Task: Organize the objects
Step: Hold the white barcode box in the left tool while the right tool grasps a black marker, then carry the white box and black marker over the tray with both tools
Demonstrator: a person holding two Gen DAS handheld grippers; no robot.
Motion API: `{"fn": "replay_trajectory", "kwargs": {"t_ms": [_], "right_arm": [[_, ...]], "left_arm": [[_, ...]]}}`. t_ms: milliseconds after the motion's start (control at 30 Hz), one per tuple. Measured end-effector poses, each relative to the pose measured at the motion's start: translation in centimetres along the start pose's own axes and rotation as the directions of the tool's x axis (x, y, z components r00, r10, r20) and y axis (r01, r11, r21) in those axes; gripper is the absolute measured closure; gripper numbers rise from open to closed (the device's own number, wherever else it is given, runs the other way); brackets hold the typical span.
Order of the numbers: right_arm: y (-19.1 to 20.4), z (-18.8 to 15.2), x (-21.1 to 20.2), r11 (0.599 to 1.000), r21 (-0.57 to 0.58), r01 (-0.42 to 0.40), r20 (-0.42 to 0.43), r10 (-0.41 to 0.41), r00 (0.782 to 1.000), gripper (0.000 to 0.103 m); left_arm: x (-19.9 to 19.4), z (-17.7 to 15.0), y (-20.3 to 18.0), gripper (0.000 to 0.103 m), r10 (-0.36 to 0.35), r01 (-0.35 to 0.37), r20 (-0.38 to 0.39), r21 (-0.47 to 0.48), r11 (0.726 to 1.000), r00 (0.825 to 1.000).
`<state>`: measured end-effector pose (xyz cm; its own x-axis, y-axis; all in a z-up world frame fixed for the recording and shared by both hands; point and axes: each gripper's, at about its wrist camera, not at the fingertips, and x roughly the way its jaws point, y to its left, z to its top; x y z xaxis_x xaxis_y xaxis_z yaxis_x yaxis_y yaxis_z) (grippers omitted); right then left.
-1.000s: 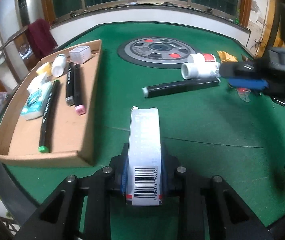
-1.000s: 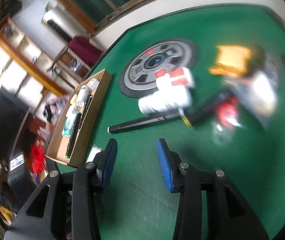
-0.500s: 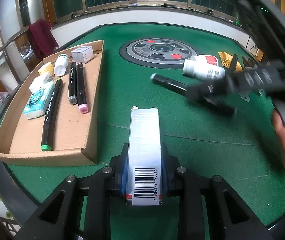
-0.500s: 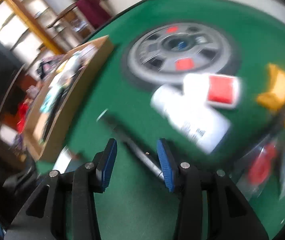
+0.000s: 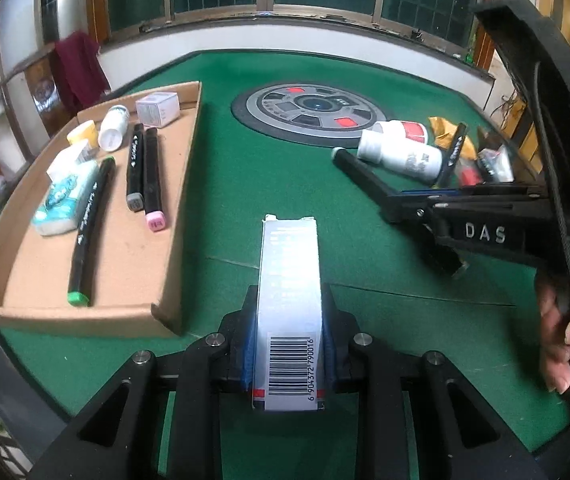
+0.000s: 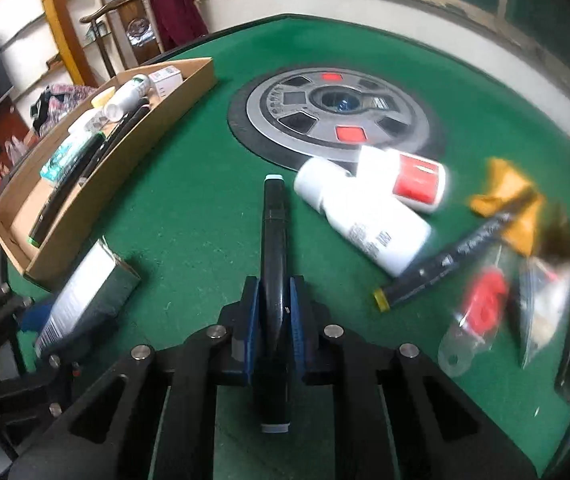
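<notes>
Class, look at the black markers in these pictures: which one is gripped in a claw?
The pale-capped black marker out on the green felt, clamped in the right claw; the others lie loose.

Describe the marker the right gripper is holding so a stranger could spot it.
On the green table, just in front of the grey disc, lies a black marker pinched in the right gripper. Unlike the yellow-tipped marker nearby, its caps are pale grey.

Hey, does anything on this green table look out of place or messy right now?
Yes. The far right of the green felt table holds a loose jumble: two white plastic bottles tipped on their sides, a black marker with a yellow end, and crumpled clear and yellow wrappers, while the cardboard tray holds its items in rows.
</notes>
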<state>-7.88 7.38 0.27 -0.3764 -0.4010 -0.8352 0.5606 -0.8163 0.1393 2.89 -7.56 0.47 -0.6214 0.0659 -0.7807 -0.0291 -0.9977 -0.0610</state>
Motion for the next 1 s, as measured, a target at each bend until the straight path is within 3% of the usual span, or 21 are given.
{"fn": "replay_trajectory", "kwargs": {"t_ms": [233,467,700,1000], "right_arm": [[0.3,0.1,-1.5,0.992,0.076,-0.105,0.035,0.103,0.994,0.091],[2.0,-0.1,-2.1,0.974,0.107,-0.198,0.036,0.195,0.98,0.091],[4.1,0.4,-2.5,0.952,0.129,-0.279,0.034,0.277,0.96,0.091],[8.4,3.7,-2.1,0.944,0.092,-0.318,0.04,0.315,0.948,0.091]], "left_arm": [[-1.7,0.6,0.9,0.08,-0.003,0.004,0.039,-0.026,1.0,0.999],[-3.9,1.5,4.3,0.08,-0.015,0.024,0.086,-0.096,0.995,0.996],[-5.5,2.3,8.9,0.08,0.015,0.01,0.131,-0.186,0.983,0.991],[-5.7,2.5,14.9,0.08,0.082,-0.039,0.143,-0.282,0.959,0.986]]}}
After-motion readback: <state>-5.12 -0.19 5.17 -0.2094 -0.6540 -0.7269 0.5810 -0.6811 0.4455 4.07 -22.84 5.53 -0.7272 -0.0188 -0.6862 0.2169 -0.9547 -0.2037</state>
